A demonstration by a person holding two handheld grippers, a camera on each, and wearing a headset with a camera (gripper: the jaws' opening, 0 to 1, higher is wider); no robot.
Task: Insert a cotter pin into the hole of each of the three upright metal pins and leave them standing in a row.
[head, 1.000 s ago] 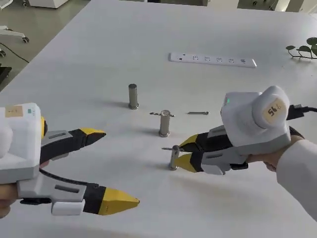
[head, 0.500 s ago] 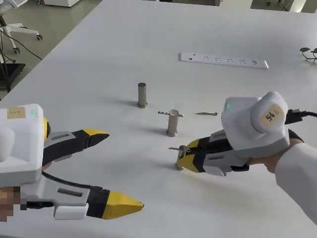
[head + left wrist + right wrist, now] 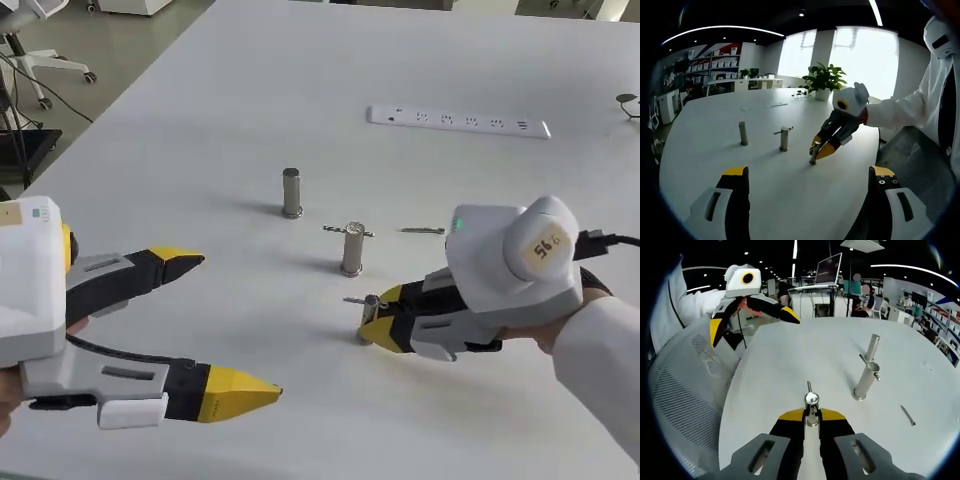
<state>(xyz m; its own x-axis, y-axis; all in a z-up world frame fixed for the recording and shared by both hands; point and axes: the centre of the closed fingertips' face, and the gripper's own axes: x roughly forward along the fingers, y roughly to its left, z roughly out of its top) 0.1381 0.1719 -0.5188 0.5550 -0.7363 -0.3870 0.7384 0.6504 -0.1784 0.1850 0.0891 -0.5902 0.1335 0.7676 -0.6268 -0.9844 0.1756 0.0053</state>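
Right tool [image 3: 378,322] clenched on near pin [image 3: 369,306], cotter pin [image 3: 352,299] already through its hole, left tool [image 3: 239,327] gaping at near left; best kept vertical and eased down in line with middle pin [image 3: 352,250] and bare far pin [image 3: 292,193], loose cotter pin [image 3: 423,231] waiting on tabletop [image 3: 250,120] right of middle.

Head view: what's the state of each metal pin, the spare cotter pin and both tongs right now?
Far pin: upright, nothing inserted.
Middle pin: upright, cotter pin through it.
Near pin: upright, cotter pin through it, gripped.
Loose cotter pin: lying flat, not inserted.
Right tongs: shut on Near pin.
Left tongs: open, holding nothing.
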